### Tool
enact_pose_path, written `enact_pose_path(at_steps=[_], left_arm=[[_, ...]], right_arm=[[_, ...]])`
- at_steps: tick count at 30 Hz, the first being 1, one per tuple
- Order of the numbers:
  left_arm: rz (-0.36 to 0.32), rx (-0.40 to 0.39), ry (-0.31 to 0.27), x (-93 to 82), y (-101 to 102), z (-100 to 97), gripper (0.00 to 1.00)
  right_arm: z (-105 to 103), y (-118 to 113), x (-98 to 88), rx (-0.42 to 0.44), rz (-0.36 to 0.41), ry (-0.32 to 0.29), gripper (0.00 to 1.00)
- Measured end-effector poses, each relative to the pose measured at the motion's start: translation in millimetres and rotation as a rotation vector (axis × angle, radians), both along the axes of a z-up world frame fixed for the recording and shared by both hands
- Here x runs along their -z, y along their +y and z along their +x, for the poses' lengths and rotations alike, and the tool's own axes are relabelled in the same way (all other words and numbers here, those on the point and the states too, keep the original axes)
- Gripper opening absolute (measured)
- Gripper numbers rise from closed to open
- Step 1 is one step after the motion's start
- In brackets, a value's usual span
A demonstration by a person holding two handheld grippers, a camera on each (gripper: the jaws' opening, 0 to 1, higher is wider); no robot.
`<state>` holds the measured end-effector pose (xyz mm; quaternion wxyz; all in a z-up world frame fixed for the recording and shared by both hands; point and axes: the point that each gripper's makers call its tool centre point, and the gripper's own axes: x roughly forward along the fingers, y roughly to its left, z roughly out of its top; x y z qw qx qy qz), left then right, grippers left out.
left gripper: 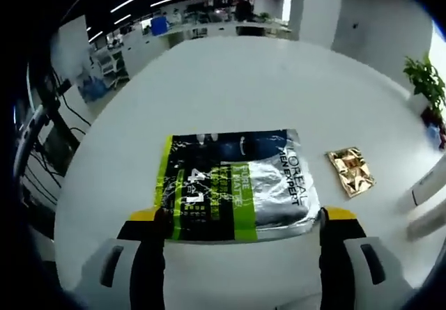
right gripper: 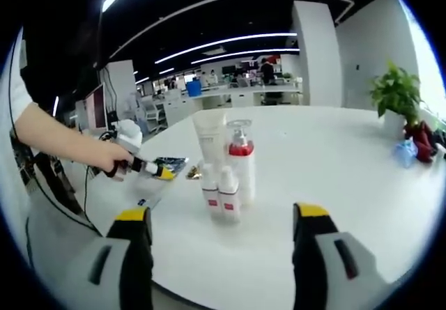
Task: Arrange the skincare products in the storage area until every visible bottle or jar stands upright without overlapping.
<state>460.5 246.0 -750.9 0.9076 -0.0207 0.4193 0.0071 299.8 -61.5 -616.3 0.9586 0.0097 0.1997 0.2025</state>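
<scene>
A flat black, green and silver L'Oreal Men Expert pack (left gripper: 237, 184) lies on the white table (left gripper: 244, 87). My left gripper (left gripper: 242, 216) is open, its yellow-tipped jaws spread on either side of the pack's near edge. In the right gripper view a white tube (right gripper: 209, 137), a clear-capped bottle with a red band (right gripper: 241, 160) and two small white bottles (right gripper: 219, 197) stand upright in a tight cluster. My right gripper (right gripper: 223, 216) is open just short of them, holding nothing. A hand holds the left gripper (right gripper: 148, 168) at the left, beside the pack (right gripper: 171, 163).
A gold foil packet (left gripper: 350, 171) lies to the right of the pack, with white objects (left gripper: 426, 188) at the right edge. A potted plant (right gripper: 396, 90), a red item (right gripper: 423, 137) and a blue item (right gripper: 405, 152) sit at the far right of the table. Office desks stand beyond.
</scene>
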Motion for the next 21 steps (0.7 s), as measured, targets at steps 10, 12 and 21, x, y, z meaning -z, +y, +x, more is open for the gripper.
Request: enact_pose_path(at_steps=[10, 12, 21], left_arm=[[-0.012, 0.105, -0.012, -14.5, 10.4, 5.0, 0.81], [0.011, 0.178, -0.025, -17.7, 12.7, 10.9, 0.83], [0.117, 0.533, -0.016, -16.2, 15.2, 32.1, 0.84]], right_arm=[[0.4, -1.3, -0.9, 0.004, 0.005, -0.006, 0.83], [0.3, -1.2, -0.7, 0.004, 0.004, -0.005, 0.83], [0.2, -0.5, 2.3, -0.001, -0.007, 0.007, 0.83]])
